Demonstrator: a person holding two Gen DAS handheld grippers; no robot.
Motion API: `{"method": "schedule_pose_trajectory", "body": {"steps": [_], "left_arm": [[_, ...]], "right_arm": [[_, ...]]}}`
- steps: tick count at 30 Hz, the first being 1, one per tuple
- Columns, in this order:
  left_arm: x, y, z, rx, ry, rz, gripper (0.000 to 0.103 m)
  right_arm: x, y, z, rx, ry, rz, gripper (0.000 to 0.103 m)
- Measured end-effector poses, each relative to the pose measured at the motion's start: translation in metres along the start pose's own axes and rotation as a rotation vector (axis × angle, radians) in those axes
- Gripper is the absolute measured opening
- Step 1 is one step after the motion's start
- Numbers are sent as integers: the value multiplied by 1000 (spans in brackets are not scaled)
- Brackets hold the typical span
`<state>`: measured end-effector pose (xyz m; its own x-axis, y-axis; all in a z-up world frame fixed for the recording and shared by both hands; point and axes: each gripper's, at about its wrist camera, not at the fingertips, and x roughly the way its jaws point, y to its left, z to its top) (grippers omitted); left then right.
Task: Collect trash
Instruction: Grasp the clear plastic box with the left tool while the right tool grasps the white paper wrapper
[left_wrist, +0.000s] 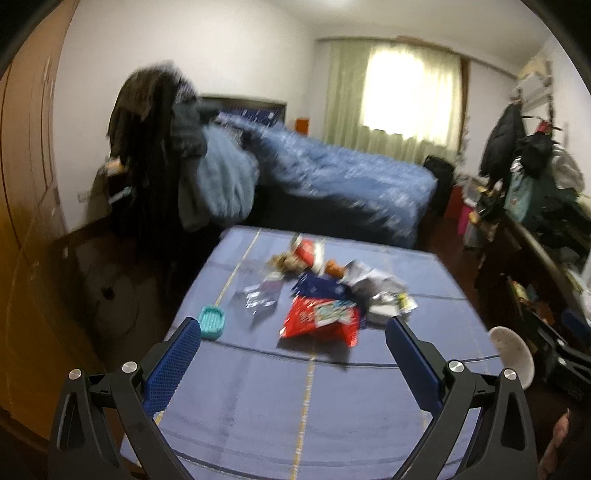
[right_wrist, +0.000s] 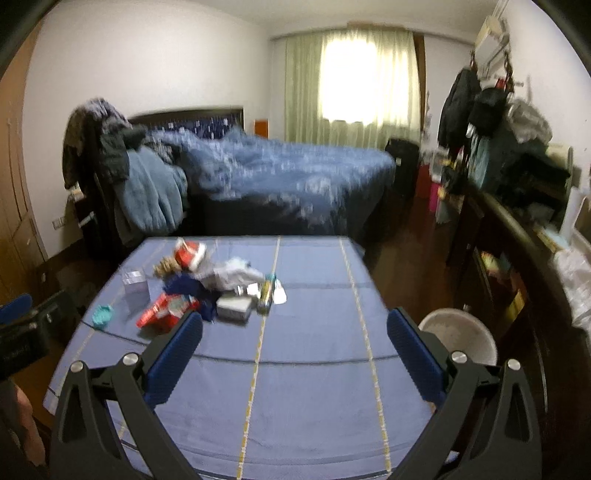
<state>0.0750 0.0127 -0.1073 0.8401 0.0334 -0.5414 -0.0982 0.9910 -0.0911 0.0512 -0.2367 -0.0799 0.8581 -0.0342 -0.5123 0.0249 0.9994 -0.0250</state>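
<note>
**Trash heap mid-desk, both claws spread & empty**

The trash (left_wrist: 325, 291) sits in a loose heap on the desk (left_wrist: 258, 387), toward the far half; in the right view it lies left of centre (right_wrist: 207, 291). Nearest us is a red wrapper (left_wrist: 319, 319), w/ a grey box (right_wrist: 232, 308) beside it, crumpled foil & paper behind, and a red-white pack (left_wrist: 306, 253) at the far end. A clear bag (right_wrist: 133, 286) lies at the heap's left side. Pics are blurred, so we can't read finer detail.

Handling, as we judge it: all light, thin, crinkly stuff. Wrappers are prob. slick and will slide on the cloth, so we'd pinch a raised fold or edge, not a flat face. The box looks stiffer; take it across its short sides.

Left claw (left_wrist: 293, 334) is spread wide, nothing btwn the pads, aimed at the red wrapper from the near side, not touching. Right claw (right_wrist: 295, 328) is likewise spread & empty, over bare cloth right of the heap.

A teal dish (left_wrist: 212, 321) sits just left of the heap, near the desk's left edge; we doubt it's trash. A white bin (right_wrist: 460, 334) stands off the desk's right edge, likely the drop spot. Near half and right side of the desk are open, so approach room is good. Bed (right_wrist: 288, 173) lies beyond the far edge.
</note>
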Motion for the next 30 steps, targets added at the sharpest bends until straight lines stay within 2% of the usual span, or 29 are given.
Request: {"method": "schedule_pose_trajectory", "body": {"steps": [3, 6, 8, 12, 16, 24, 26, 27, 28, 30], "left_arm": [[38, 16, -6, -55, 110, -3, 99], [69, 28, -7, -89, 183, 5, 99], [90, 36, 3, -91, 216, 21, 99], [132, 40, 29, -79, 219, 83, 99], [171, 37, 48, -72, 241, 87, 99], [232, 29, 45, -7, 333, 223, 99], [235, 28, 41, 5, 336, 247, 93], [236, 29, 40, 1, 332, 244, 78], [239, 31, 41, -4, 333, 236, 67], [239, 32, 41, -10, 326, 223, 64]], "right_arm": [[35, -2, -8, 7, 87, 8, 100], [62, -1, -14, 13, 146, 26, 100], [77, 3, -15, 6, 175, 34, 100], [108, 14, -15, -21, 211, 50, 100], [127, 24, -12, -46, 234, 77, 100], [158, 42, -2, -75, 252, 116, 100], [163, 41, 3, -67, 249, 109, 100], [167, 40, 8, -56, 248, 108, 100], [170, 40, 11, -47, 245, 111, 100], [178, 40, 19, -25, 237, 130, 100]]}}
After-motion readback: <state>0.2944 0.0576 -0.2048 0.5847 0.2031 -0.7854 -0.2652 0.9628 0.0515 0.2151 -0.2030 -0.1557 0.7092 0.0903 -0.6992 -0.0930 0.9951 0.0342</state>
